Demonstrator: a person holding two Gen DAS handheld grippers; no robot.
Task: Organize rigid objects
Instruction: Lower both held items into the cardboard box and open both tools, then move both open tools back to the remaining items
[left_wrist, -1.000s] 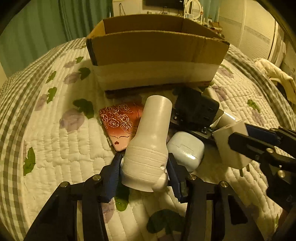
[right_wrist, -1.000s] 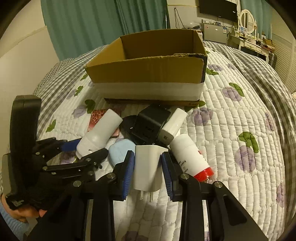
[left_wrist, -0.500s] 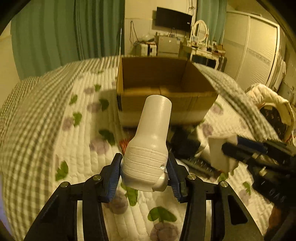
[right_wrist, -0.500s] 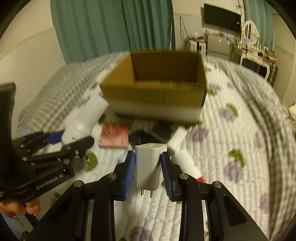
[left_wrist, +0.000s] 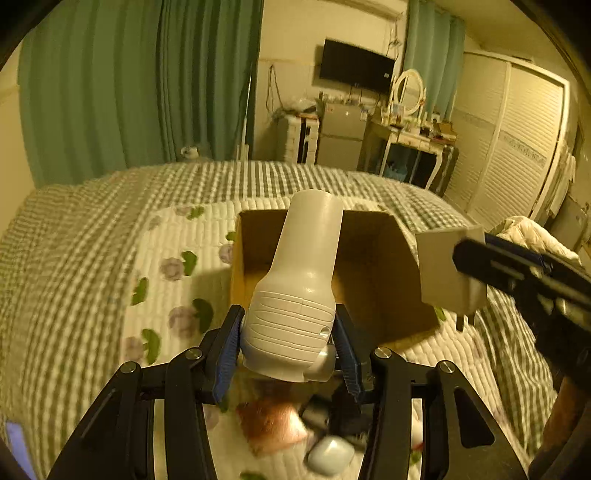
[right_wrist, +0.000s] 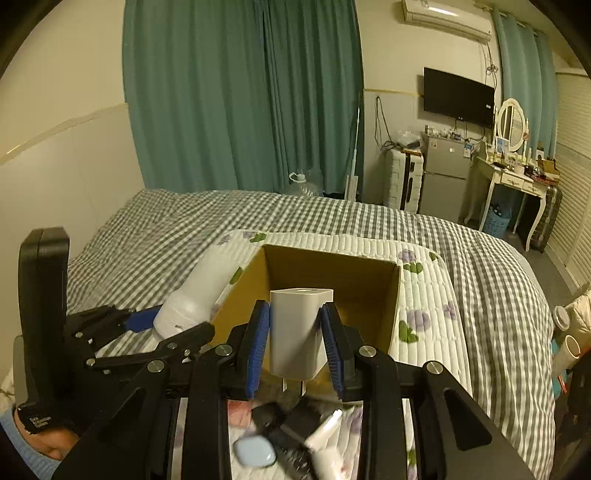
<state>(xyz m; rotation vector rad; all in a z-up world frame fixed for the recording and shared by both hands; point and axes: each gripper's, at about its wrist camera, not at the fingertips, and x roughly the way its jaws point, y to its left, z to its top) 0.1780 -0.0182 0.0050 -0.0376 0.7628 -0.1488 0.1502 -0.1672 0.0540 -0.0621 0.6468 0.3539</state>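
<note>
My left gripper (left_wrist: 288, 350) is shut on a white bottle-shaped object (left_wrist: 295, 295) and holds it in the air over the near edge of an open cardboard box (left_wrist: 384, 273) on the bed. My right gripper (right_wrist: 295, 347) is shut on a white plug adapter (right_wrist: 297, 332), prongs down, also raised in front of the box (right_wrist: 332, 273). The adapter (left_wrist: 448, 269) and right gripper show at the right of the left wrist view. The bottle (right_wrist: 199, 295) and left gripper show at the left of the right wrist view.
Below the grippers lie a reddish patterned item (left_wrist: 271, 421), a pale blue case (right_wrist: 255, 452), black objects (right_wrist: 288, 421) and a white tube (right_wrist: 325, 428) on the quilted bed (left_wrist: 110, 258). Curtains, a fridge, a TV and a dressing table stand behind.
Both grippers have risen from the bed with their objects and now hang high over the near side of the box. The loose items have dropped to the bottom of both views.
</note>
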